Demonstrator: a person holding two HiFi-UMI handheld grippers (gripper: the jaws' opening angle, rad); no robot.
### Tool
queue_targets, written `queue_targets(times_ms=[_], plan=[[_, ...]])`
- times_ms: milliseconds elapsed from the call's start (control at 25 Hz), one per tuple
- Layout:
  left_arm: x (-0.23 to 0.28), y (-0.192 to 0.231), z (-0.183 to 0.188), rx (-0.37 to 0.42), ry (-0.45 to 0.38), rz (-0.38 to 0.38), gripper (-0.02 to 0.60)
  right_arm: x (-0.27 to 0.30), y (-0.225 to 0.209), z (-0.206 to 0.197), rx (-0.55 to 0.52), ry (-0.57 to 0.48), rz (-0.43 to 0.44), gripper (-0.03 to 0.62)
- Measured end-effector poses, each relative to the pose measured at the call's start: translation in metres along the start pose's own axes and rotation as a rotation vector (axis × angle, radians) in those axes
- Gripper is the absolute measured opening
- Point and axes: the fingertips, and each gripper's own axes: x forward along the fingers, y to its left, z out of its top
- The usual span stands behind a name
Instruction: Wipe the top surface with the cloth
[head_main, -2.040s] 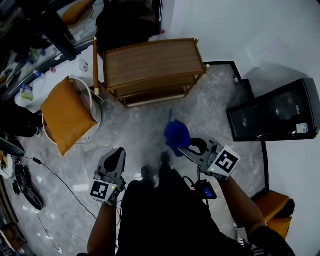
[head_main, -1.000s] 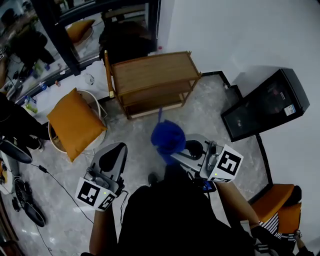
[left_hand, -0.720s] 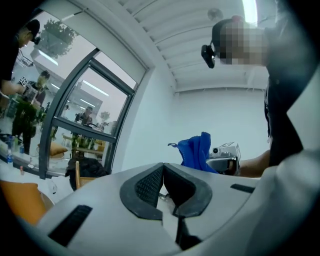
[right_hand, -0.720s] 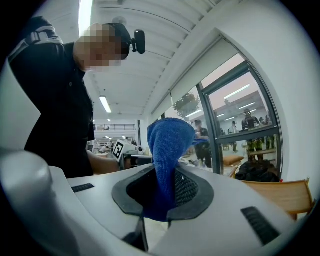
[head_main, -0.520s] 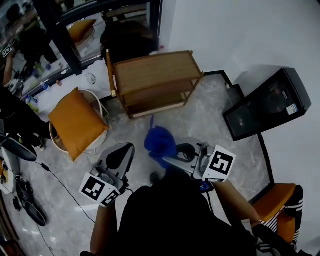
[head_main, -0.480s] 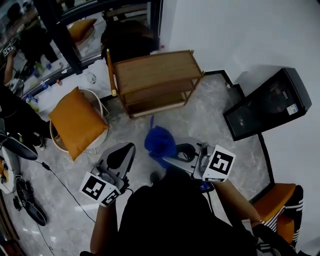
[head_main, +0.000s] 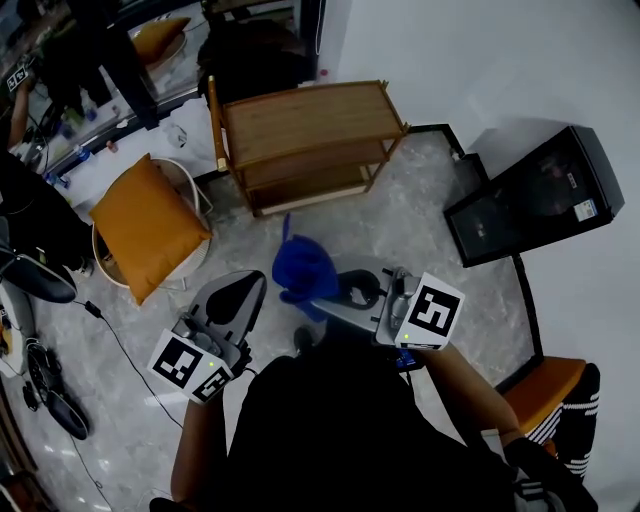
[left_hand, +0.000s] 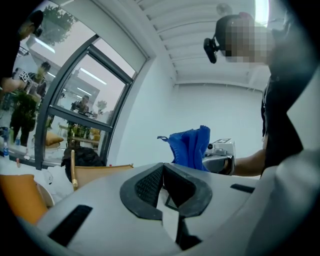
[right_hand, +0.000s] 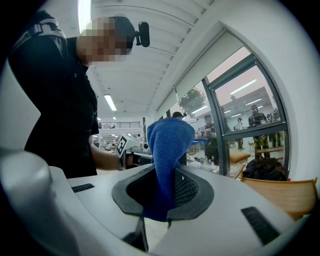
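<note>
A wooden shelf unit (head_main: 310, 120) stands on the floor ahead of me, its top board bare. It also shows at the edge of the left gripper view (left_hand: 100, 172) and of the right gripper view (right_hand: 280, 192). My right gripper (head_main: 322, 292) is shut on a blue cloth (head_main: 303, 272), well short of the shelf and at about waist height. The cloth (right_hand: 167, 150) stands up bunched from the right gripper (right_hand: 162, 192). My left gripper (head_main: 245, 290) hangs beside it with its jaws together and nothing in them (left_hand: 162, 172). The left gripper view catches the cloth (left_hand: 190, 147) too.
An orange cushion (head_main: 148, 225) lies on a round white chair left of the shelf. A black cabinet (head_main: 545, 200) stands at the right by the white wall. An orange seat (head_main: 555, 385) is at lower right. Cables (head_main: 110, 340) run over the marbled floor at left.
The right gripper and its cloth have drifted left in the head view, closer to the left gripper. The left gripper has risen a little. The shelf stays about as far ahead.
</note>
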Motion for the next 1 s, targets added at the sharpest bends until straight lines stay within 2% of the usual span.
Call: queue_targets(times_ms=[640, 1000], plan=[[0.017, -0.01, -0.004, -0.013, 0.027, -0.033, 0.012, -0.013, -0.012, -0.009, 0.026, -0.013, -0.042, 0.055], [0.017, -0.012, -0.006, -0.025, 0.024, -0.027, 0.012, -0.016, -0.012, -0.014, 0.025, -0.015, -0.065, 0.055]])
